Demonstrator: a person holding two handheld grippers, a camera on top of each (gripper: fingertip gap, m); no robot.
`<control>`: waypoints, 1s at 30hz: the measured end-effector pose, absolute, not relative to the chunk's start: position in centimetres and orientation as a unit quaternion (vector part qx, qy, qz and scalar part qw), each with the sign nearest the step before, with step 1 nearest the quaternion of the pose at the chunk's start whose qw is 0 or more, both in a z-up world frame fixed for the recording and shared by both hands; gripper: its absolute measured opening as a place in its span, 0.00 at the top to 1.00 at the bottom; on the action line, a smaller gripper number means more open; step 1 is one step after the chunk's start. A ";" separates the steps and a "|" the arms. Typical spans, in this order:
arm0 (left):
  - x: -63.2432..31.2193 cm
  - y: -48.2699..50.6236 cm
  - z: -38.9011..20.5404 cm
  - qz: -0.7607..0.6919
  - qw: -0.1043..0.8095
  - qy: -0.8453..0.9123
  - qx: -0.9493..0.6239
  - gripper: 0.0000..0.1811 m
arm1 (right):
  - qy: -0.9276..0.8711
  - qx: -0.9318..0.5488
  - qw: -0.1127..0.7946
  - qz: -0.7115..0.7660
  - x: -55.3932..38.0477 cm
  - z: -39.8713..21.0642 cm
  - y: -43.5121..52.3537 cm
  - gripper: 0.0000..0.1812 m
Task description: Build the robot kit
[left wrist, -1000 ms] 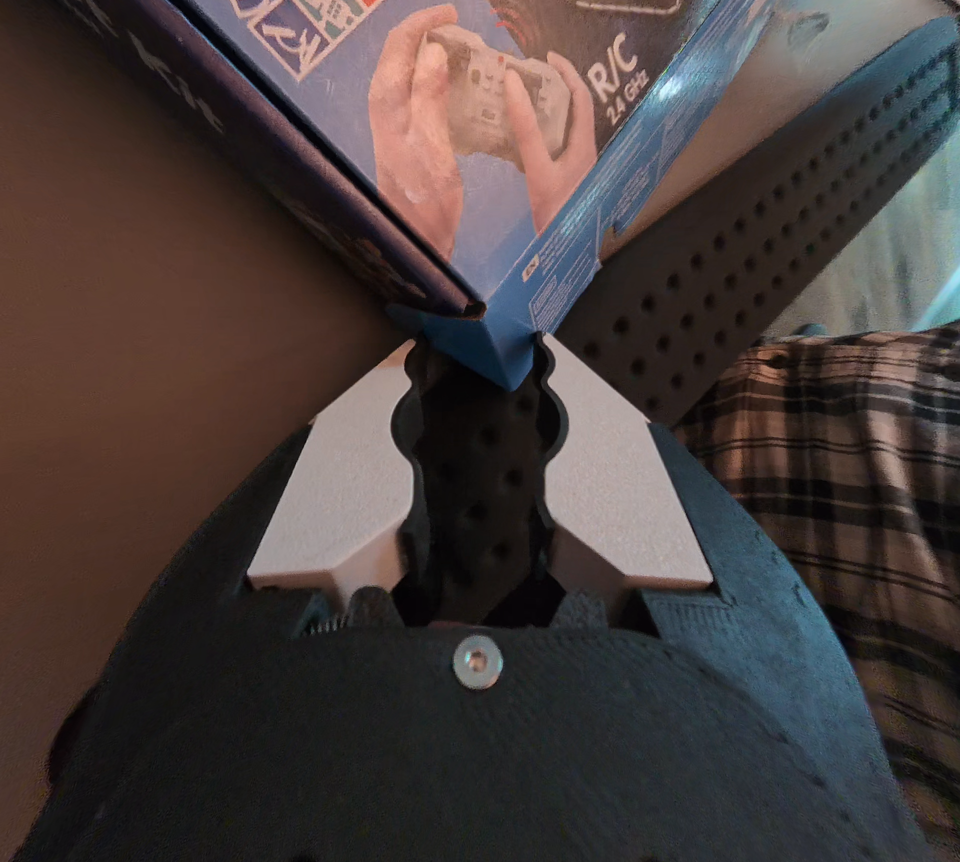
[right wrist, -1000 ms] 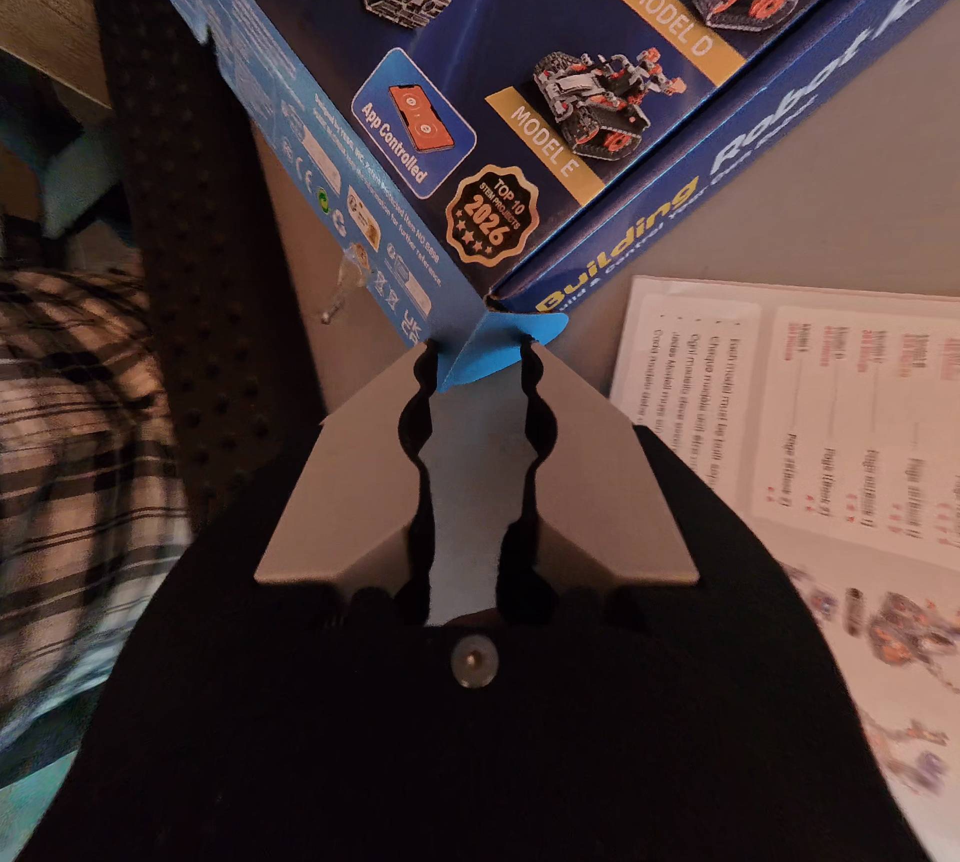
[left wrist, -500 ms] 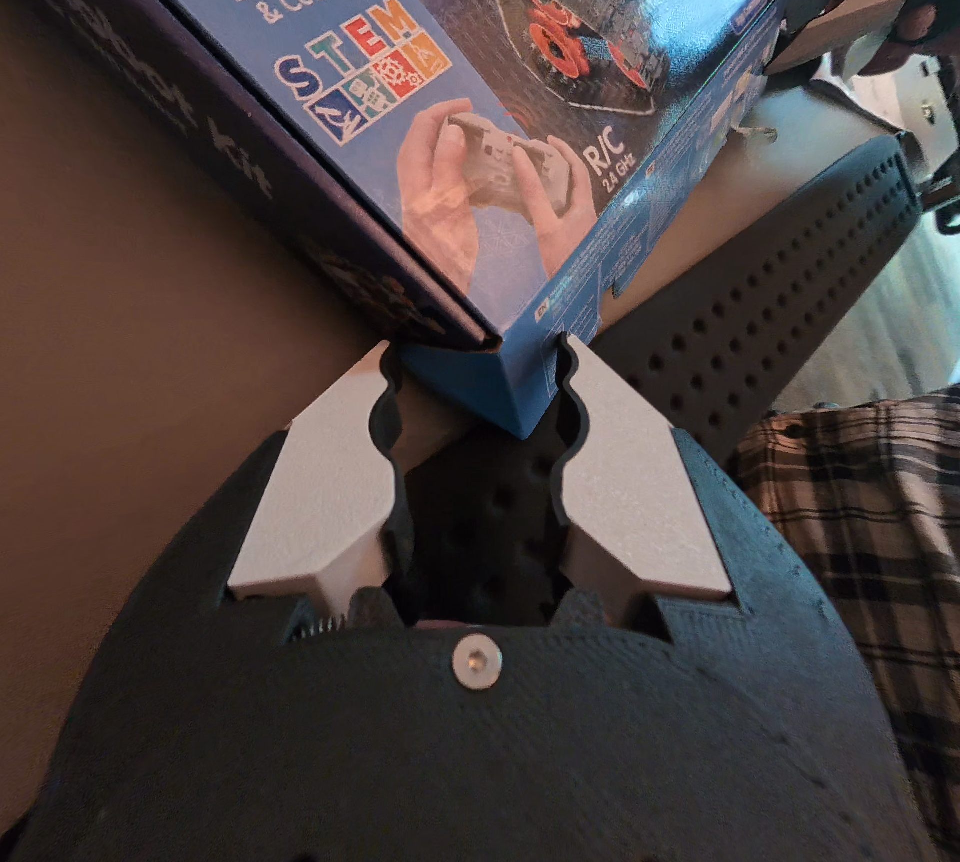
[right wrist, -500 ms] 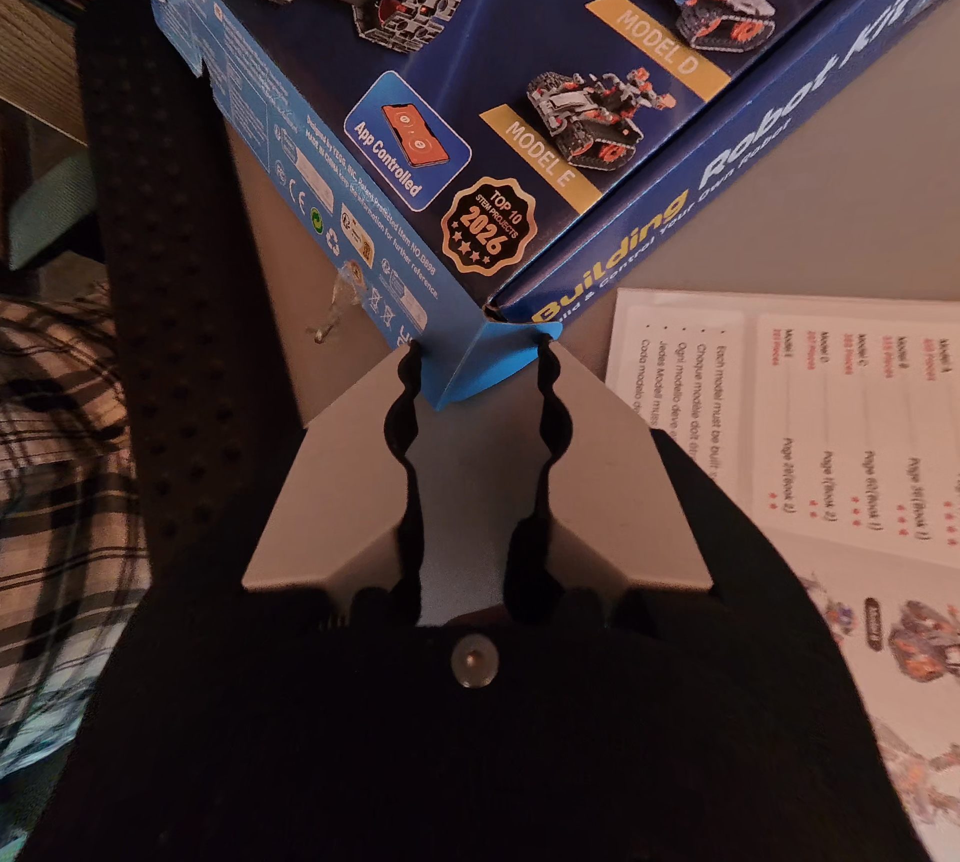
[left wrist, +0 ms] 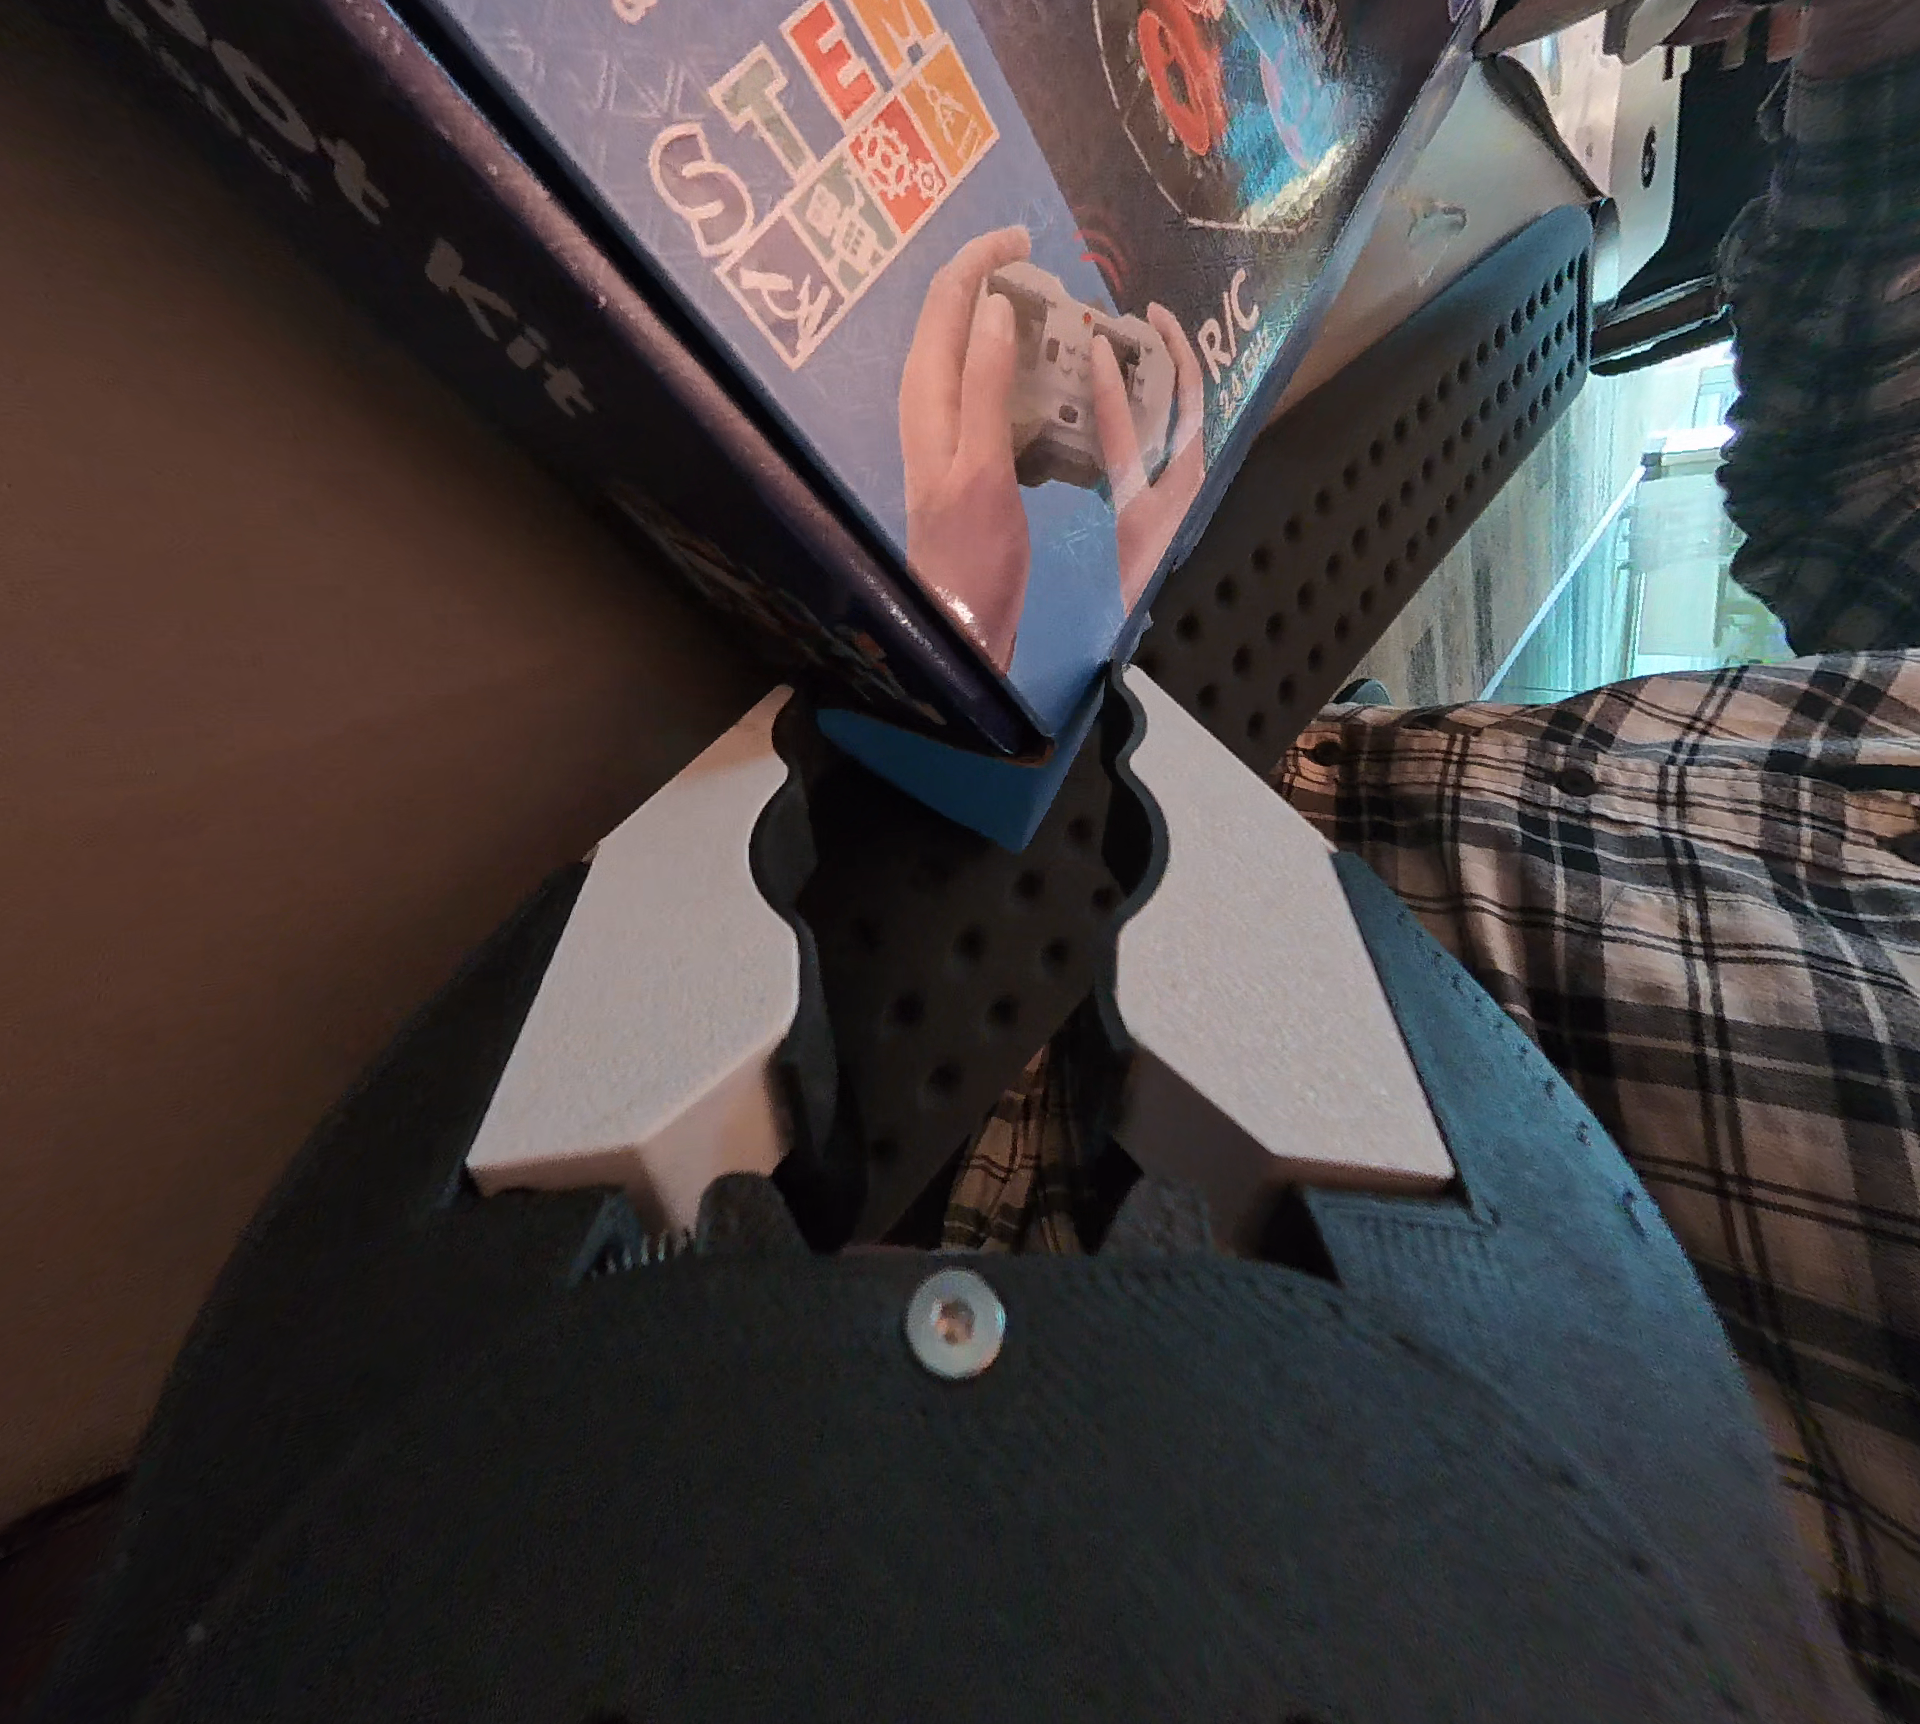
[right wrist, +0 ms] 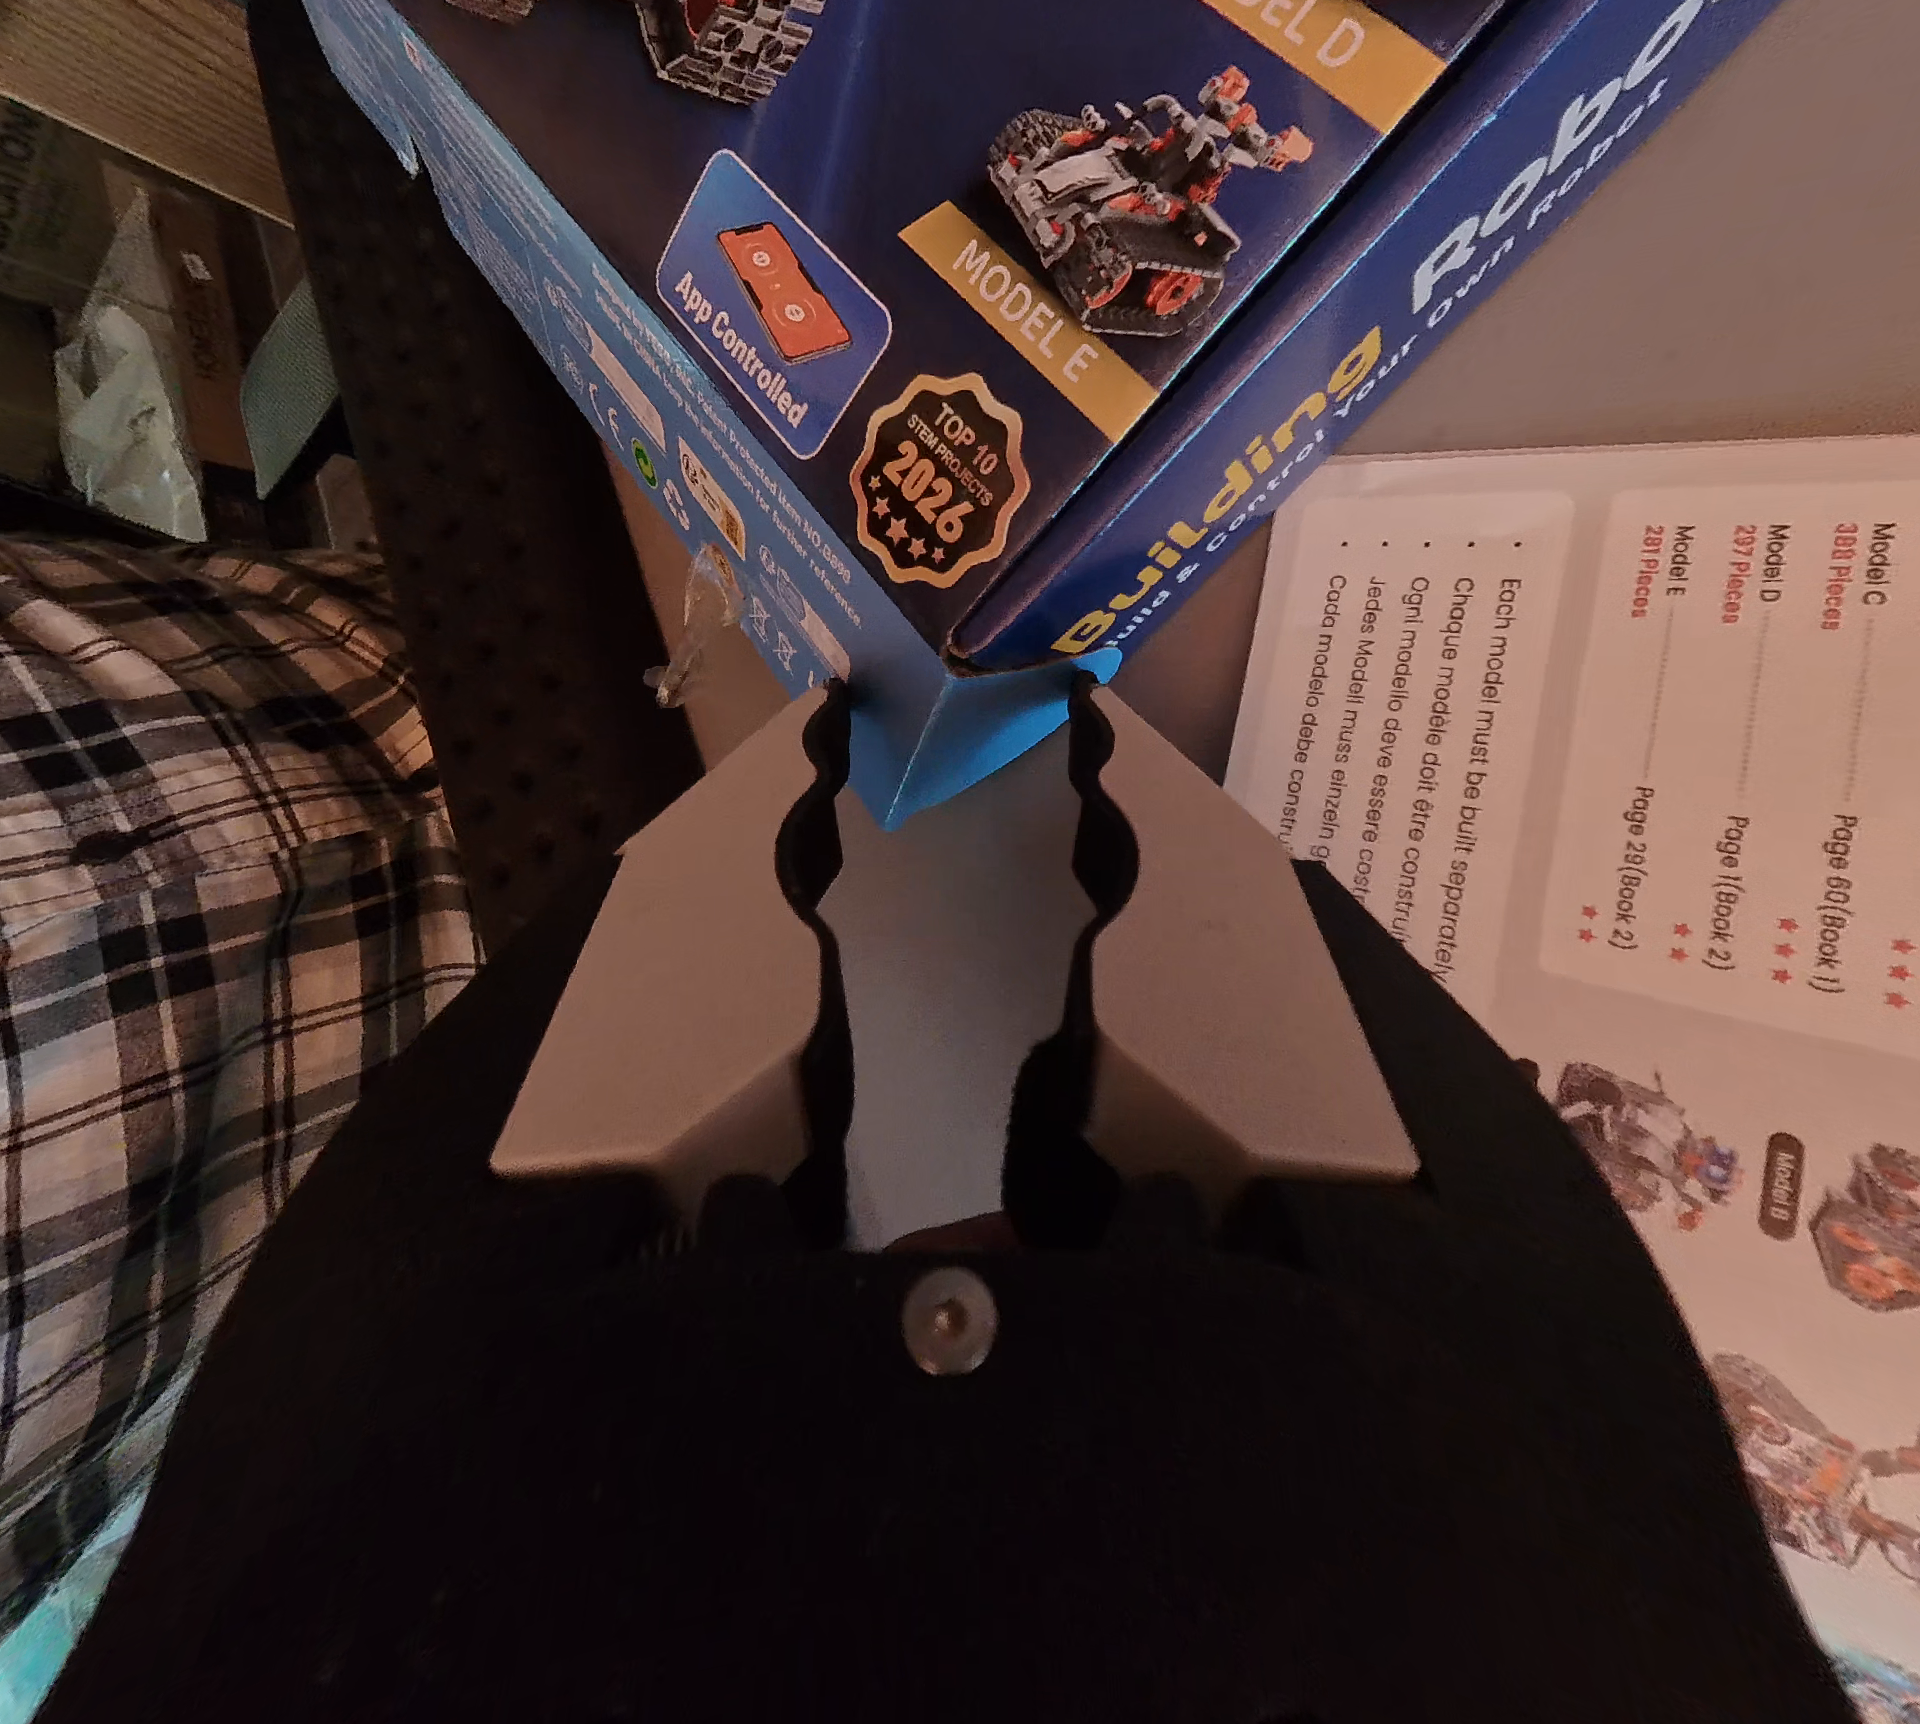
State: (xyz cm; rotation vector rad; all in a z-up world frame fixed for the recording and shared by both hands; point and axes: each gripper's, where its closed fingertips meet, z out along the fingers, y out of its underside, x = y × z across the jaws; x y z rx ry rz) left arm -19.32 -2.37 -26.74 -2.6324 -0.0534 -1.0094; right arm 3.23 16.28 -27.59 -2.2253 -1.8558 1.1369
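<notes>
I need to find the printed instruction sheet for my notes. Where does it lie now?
The instruction sheet shows only in the right wrist view, flat on the table at the right, beside the blue box whose corner sits between the right gripper fingers.

The blue box [right wrist: 935, 147] blocks ahead; bare table [right wrist: 1704, 220] lies beside it.

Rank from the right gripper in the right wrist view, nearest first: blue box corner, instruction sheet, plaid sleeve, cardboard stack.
Measured from the right gripper:
1. blue box corner, between the jaws.
2. instruction sheet, right.
3. plaid sleeve, left.
4. cardboard stack, far upper left.
</notes>
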 end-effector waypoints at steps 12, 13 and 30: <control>-17.7 -3.1 -26.7 -0.391 0.200 -0.049 -0.897 0.70 | -0.599 -0.702 -0.014 0.384 4.9 -27.5 14.4 0.79; -17.7 -3.1 -26.8 -0.398 0.199 -0.054 -0.894 0.70 | -0.595 -0.703 -0.018 0.389 5.0 -27.5 14.2 0.79; -16.8 -3.7 -28.4 -0.219 0.314 0.075 -0.921 0.64 | -0.635 -0.667 0.143 0.363 5.4 -28.1 12.8 0.77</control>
